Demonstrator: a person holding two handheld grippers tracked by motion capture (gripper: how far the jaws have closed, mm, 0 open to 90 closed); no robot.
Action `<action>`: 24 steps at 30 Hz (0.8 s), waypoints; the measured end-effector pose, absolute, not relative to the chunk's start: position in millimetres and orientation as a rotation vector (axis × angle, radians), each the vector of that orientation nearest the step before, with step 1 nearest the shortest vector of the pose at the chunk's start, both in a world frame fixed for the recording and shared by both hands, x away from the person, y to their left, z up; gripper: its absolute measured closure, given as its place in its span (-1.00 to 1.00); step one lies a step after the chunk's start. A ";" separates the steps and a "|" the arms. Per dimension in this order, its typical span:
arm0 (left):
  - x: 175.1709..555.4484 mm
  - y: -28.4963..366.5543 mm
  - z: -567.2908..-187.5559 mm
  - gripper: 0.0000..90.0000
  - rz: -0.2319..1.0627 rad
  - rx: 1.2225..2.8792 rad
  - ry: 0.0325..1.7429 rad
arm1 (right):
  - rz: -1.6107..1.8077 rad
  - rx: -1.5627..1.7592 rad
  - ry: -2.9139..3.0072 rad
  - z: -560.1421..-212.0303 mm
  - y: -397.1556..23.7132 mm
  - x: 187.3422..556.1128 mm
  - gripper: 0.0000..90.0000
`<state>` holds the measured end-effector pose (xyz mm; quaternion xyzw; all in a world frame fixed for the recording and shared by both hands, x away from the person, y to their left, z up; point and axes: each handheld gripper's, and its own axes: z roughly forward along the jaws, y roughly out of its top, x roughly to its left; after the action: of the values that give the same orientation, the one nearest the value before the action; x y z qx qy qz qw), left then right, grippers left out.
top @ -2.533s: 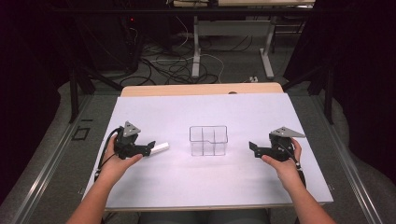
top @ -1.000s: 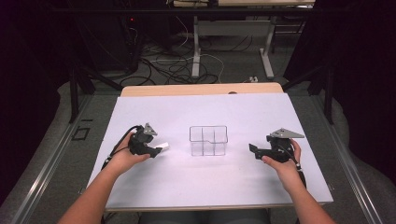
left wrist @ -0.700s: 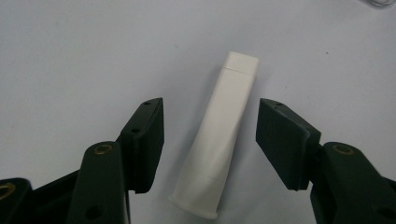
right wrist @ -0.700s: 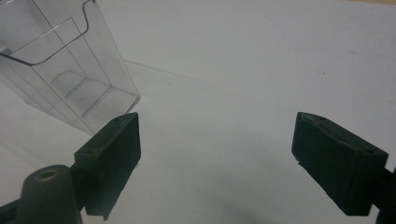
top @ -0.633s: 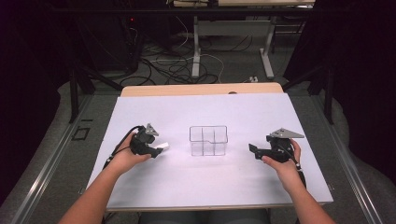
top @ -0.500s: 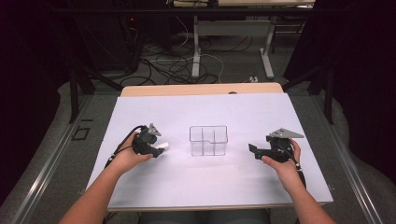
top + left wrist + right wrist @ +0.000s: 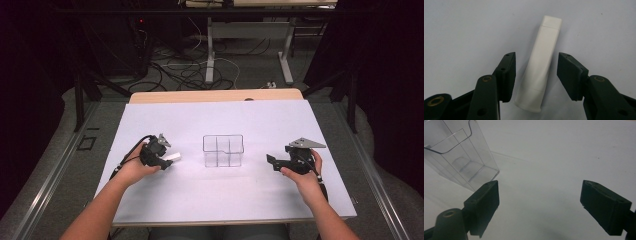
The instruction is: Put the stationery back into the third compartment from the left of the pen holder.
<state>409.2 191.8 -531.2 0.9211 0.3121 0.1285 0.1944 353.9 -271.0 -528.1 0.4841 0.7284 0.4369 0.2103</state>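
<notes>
Since the earlier frames the left gripper (image 7: 166, 161) has moved in over the white tube (image 7: 174, 158), and its jaws have just been closing around it.

In the high view the tube lies on the white table (image 7: 200, 200), left of the clear plastic organizer (image 7: 223, 150) and well apart from it. Much of the tube is covered by the gripper. The right gripper (image 7: 270, 161) rests on the other side of the organizer.

The left gripper view shows the gap that the high view hides: the tube (image 7: 540, 67) lies between the two pads (image 7: 509, 72), neither quite touching it. It is plain white, flat at the far end, round at the near end.

In the right gripper view the jaws stand wide and empty, the organizer (image 7: 461, 155) ahead to their left.
</notes>
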 end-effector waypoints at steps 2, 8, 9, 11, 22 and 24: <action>408.7 193.8 -531.6 0.14 0.355 2.586 0.880 | 1.214 1.346 2.028 -528.2 -270.4 354.1 -0.66; 408.0 197.3 -534.6 0.21 0.321 2.612 0.888 | 1.215 1.341 2.034 -528.8 -270.3 354.7 -0.66; 408.2 197.4 -534.6 0.23 0.317 2.608 0.889 | 1.214 1.342 2.034 -528.8 -270.2 354.7 -0.66; 408.5 197.0 -534.4 0.24 0.314 2.614 0.885 | 1.215 1.343 2.034 -528.8 -270.2 354.7 -0.66; 411.1 194.3 -532.0 0.45 0.280 2.678 0.804 | 1.218 1.346 2.027 -528.9 -270.7 354.7 -0.66; 411.5 194.1 -531.9 0.47 0.273 2.683 0.794 | 1.217 1.342 2.029 -528.8 -271.2 354.5 -0.66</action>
<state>411.5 194.1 -531.9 0.9413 0.2786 0.0959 0.1646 354.5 -271.2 -528.8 0.4825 0.7295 0.4375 0.2090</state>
